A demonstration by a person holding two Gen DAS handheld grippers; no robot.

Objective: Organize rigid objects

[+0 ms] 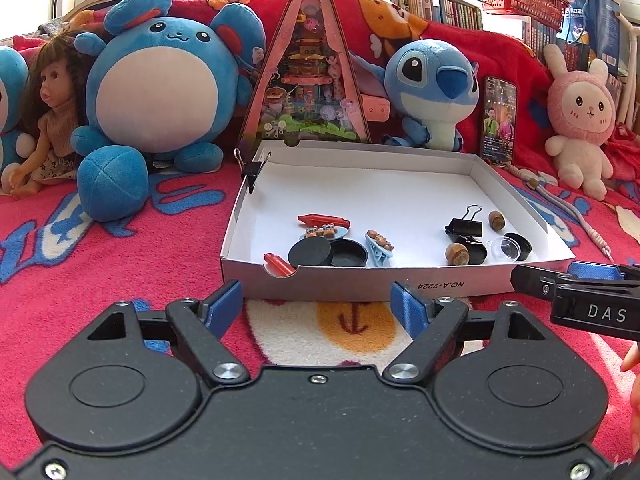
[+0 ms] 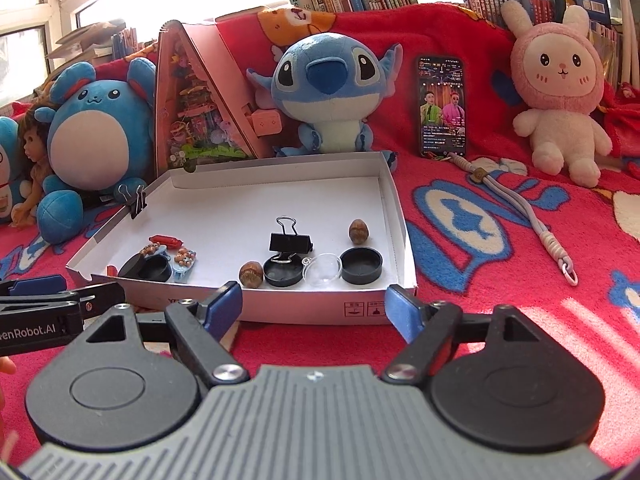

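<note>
A shallow white cardboard box (image 1: pixel 360 280) (image 2: pixel 320 310) lies on the red blanket and holds small items: red capsule pieces (image 1: pixel 324 221), black round lids (image 1: pixel 311 253) (image 2: pixel 361 266), blue bear clips (image 1: pixel 379 245) (image 2: pixel 183 261), a black binder clip (image 1: pixel 464 225) (image 2: pixel 290 242), two brown nuts (image 1: pixel 457 254) (image 2: pixel 359 231) and a clear dome (image 1: pixel 505 247) (image 2: pixel 323 266). My left gripper (image 1: pixel 318 306) is open and empty just before the box's front wall. My right gripper (image 2: pixel 314 306) is open and empty, also before the front wall, to the right of the left one.
Another binder clip (image 1: pixel 251 170) grips the box's far left corner. Plush toys (image 1: pixel 160 92), a doll (image 1: pixel 48 116), a triangular toy box (image 1: pixel 306 80), a phone (image 2: pixel 442 106) and a lanyard (image 2: pixel 532 216) surround the box on the blanket.
</note>
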